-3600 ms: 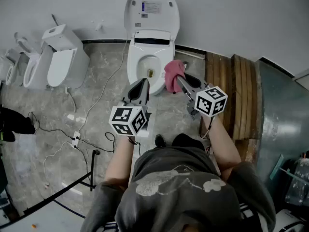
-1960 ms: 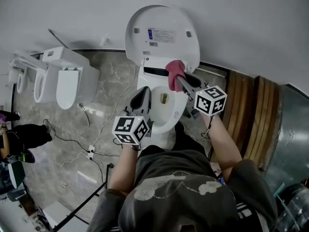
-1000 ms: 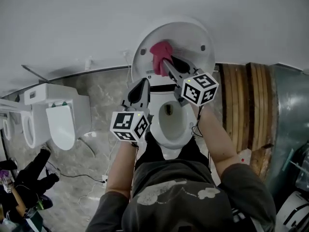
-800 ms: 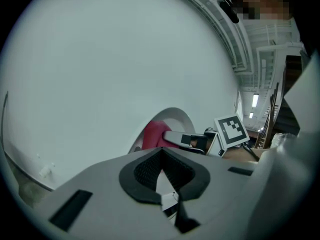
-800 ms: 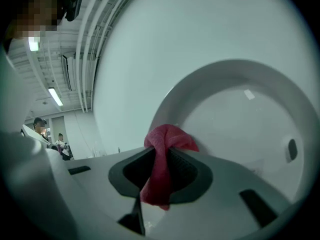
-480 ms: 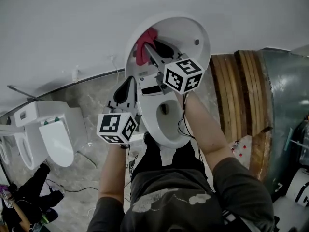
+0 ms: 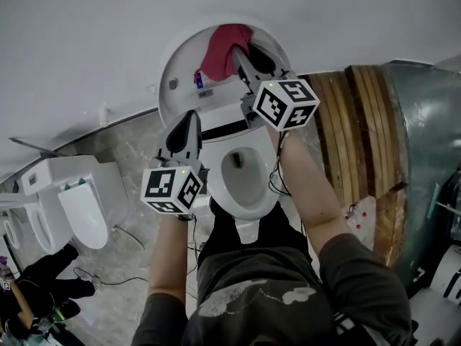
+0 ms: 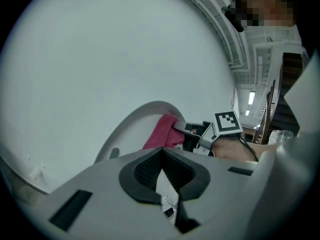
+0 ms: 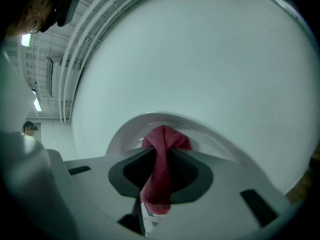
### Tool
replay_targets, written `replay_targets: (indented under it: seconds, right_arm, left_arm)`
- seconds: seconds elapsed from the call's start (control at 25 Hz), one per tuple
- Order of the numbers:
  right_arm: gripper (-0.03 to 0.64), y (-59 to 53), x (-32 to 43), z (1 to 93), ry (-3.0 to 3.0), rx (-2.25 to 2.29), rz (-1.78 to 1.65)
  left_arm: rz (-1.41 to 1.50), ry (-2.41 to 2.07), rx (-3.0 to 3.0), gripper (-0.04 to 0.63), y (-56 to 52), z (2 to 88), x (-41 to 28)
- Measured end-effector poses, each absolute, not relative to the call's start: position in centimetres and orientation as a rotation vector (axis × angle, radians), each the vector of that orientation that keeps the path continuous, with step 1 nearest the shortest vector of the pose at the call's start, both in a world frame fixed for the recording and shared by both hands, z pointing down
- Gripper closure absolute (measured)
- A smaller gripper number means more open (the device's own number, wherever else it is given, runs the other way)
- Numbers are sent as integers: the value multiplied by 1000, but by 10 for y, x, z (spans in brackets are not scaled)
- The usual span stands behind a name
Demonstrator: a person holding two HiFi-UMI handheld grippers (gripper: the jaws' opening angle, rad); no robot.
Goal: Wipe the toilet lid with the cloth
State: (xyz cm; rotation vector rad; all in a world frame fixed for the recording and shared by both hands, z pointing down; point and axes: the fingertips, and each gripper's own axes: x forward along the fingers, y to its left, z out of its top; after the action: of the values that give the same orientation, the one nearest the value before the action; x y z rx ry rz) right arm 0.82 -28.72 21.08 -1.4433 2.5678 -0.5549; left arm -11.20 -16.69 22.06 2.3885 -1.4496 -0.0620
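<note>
The right gripper (image 7: 240, 51) is clamped on the red cloth (image 7: 218, 49), held against the raised toilet lid (image 7: 176, 85) at twelve o'clock. The left gripper (image 7: 190, 115), jaws together and empty, sits at seven o'clock from it.

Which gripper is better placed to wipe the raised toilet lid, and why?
Right: the right gripper holds the red cloth at the toilet lid; the left gripper is shut and empty.
</note>
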Motion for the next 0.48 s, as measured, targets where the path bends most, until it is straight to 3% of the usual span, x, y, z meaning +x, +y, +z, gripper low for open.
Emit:
replay_targets:
  seconds: [0.48]
  right_arm:
    - [541, -280, 82, 267, 2469, -1622, -746]
  left_arm:
    - [-38, -1384, 2373, 589, -173, 246, -55]
